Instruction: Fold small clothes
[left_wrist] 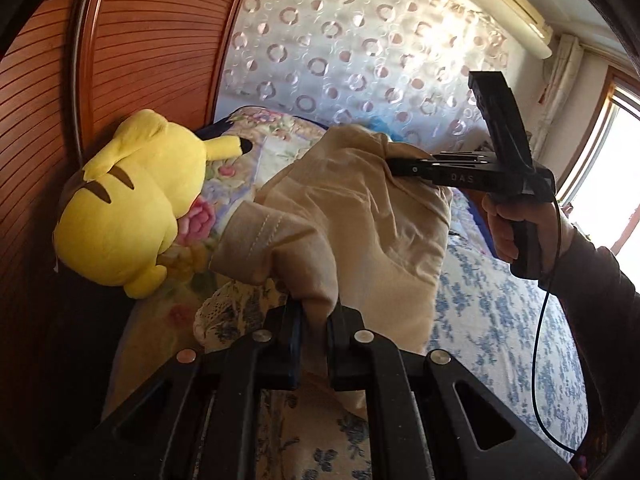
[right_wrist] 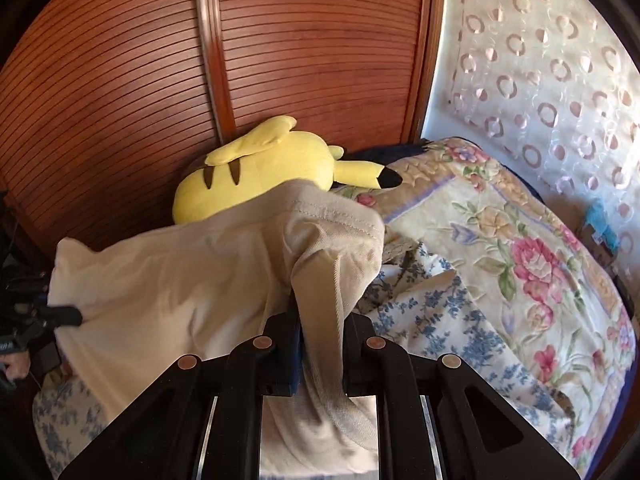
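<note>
A small beige garment (left_wrist: 352,216) hangs in the air above the bed, stretched between both grippers. My left gripper (left_wrist: 316,320) is shut on one edge of it at the bottom of the left wrist view. My right gripper (left_wrist: 394,166) shows there too, shut on the far edge, held by a hand. In the right wrist view the right gripper (right_wrist: 320,332) is shut on the beige garment (right_wrist: 180,280), near its stitched hem. The left gripper (right_wrist: 64,316) pinches the cloth at the far left.
A yellow plush toy (left_wrist: 128,208) lies against a wooden slatted wardrobe door (left_wrist: 152,40); it also shows in the right wrist view (right_wrist: 256,176). A floral blanket (right_wrist: 500,232) and a blue-flowered bedsheet (left_wrist: 500,320) cover the bed. A patterned curtain (left_wrist: 360,40) hangs behind.
</note>
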`<state>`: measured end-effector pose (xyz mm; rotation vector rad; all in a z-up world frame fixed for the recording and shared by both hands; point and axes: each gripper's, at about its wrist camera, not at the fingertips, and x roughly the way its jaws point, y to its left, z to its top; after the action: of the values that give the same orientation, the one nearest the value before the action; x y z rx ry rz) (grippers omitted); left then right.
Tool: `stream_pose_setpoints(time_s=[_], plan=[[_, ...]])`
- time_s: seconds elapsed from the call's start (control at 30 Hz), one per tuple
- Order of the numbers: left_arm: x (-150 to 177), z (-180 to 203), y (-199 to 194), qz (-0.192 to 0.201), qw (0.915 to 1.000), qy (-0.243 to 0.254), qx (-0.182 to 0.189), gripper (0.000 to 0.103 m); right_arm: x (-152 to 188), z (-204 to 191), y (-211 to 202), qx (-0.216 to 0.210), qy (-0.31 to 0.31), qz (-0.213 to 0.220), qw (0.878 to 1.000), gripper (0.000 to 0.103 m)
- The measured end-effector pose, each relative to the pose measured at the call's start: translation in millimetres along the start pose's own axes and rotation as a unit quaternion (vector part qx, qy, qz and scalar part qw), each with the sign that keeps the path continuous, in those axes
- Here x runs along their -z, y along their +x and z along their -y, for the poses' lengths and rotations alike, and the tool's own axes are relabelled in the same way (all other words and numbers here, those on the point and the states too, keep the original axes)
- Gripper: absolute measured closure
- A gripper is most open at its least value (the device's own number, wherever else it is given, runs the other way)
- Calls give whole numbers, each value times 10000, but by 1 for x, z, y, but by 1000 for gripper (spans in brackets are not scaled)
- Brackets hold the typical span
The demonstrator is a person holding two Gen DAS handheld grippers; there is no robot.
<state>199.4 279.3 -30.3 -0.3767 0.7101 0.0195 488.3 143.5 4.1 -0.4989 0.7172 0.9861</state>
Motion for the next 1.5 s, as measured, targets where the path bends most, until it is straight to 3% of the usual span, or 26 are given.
stream_pose_setpoints(time_s=[0.13, 0.2, 0.3, 0.33, 0.4, 0.43, 0.47, 0.53, 0.67, 0.97, 1.07, 1.33, 1.5], plan=[[4, -2, 8, -74, 9996, 94, -256, 92, 4, -7, 22, 221, 176, 11, 9996, 88], [6, -1, 7, -81, 9993, 141, -345, 86, 3, -8, 27, 267, 426, 41, 9987, 73], [9, 0, 1, 8, 9988, 270, -418, 66, 13, -11, 9, 398, 648, 302, 9966, 55], [10, 3, -3, 46, 9985, 357, -414, 60, 17, -14, 0, 427, 673, 370, 9961, 55], [10, 5, -6, 84, 9977, 495, -463, 58, 24, -18, -12, 471, 718, 447, 9953, 55], [11, 9, -9, 90, 9974, 568, -434, 50, 30, -21, -19, 498, 720, 474, 9950, 55], [12, 12, -11, 113, 9973, 614, -386, 34, 35, -24, -25, 529, 753, 512, 9944, 55], [14, 20, -16, 169, 9966, 742, -309, 22, 47, -31, -41, 568, 819, 578, 9933, 55], [19, 52, -29, 356, 9935, 1055, -221, 16, 77, -45, -80, 662, 999, 808, 9895, 54], [38, 124, -48, 531, 9889, 1372, 206, 16, 162, -86, -173, 1051, 1420, 1228, 9766, 54], [47, 146, -55, 540, 9871, 1488, 260, 16, 190, -97, -205, 1224, 1584, 1370, 9701, 44], [69, 203, -78, 727, 9805, 1809, 241, 16, 249, -128, -275, 1748, 1962, 1736, 9491, 33], [76, 228, -93, 931, 9772, 1892, 241, 16, 280, -158, -310, 2286, 2084, 1896, 9319, 28]])
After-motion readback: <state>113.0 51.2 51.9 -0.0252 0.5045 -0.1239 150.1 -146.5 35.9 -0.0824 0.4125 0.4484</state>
